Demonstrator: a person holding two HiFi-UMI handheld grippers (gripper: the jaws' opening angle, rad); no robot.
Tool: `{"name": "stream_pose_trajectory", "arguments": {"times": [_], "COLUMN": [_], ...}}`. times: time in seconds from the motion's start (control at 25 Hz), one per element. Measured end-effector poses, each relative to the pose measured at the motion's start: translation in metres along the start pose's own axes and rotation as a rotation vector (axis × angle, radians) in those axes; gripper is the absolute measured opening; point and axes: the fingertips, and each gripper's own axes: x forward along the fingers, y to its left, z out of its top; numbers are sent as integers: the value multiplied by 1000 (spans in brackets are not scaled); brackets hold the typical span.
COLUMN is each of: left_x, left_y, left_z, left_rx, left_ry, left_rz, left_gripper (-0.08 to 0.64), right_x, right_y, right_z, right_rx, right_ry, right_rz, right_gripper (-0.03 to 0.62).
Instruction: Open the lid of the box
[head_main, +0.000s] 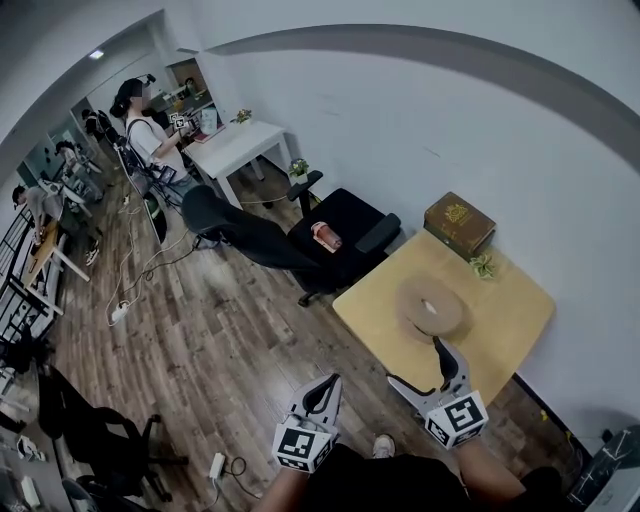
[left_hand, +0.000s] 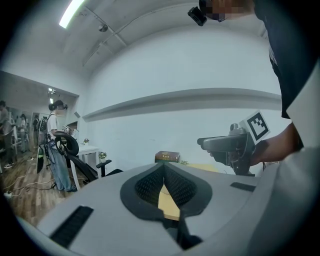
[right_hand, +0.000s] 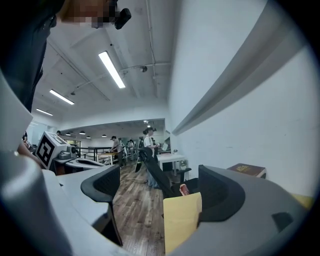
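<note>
Box (head_main: 459, 222) far off, lid down, both grippers empty.
Left gripper (head_main: 322, 392) jaws together, right gripper (head_main: 418, 362) jaws wide; your reach across the table (head_main: 510, 320) could clip the small plant (head_main: 483, 265) beside it.

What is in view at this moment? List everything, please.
box: one, brown with a gold emblem, far corner of the table by the wall, lid down.
plant: one, small, green, on the table beside the box.
round flat item: one, tan, middle of the table.
table: one, light wood, against the white wall.
office chair: one, black, left of the table.
red object: one, on the chair seat.
white table: one, farther along the wall.
standing person: one, by the white table; others farther left.
left gripper: grey, jaws together, empty, over the floor.
right gripper: grey, jaws apart, empty, at the table's near edge.
</note>
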Motion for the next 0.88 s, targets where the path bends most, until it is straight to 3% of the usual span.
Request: {"name": "stream_pose_trajectory", "arguments": {"times": [0.36, 0.88], "left_x": [46, 135], "left_y": [12, 54], "left_z": [-1, 2], "left_rx": [-17, -28], "left_ry": [8, 25], "left_rz": [-51, -230], "left_gripper": [20, 20], "right_x": [34, 95], "right_y": [-40, -93], "right_z": [7, -13], "right_rx": [-18, 55], "right_ry": [-14, 98], "right_rz": [-54, -147], "right_gripper": [489, 521]}}
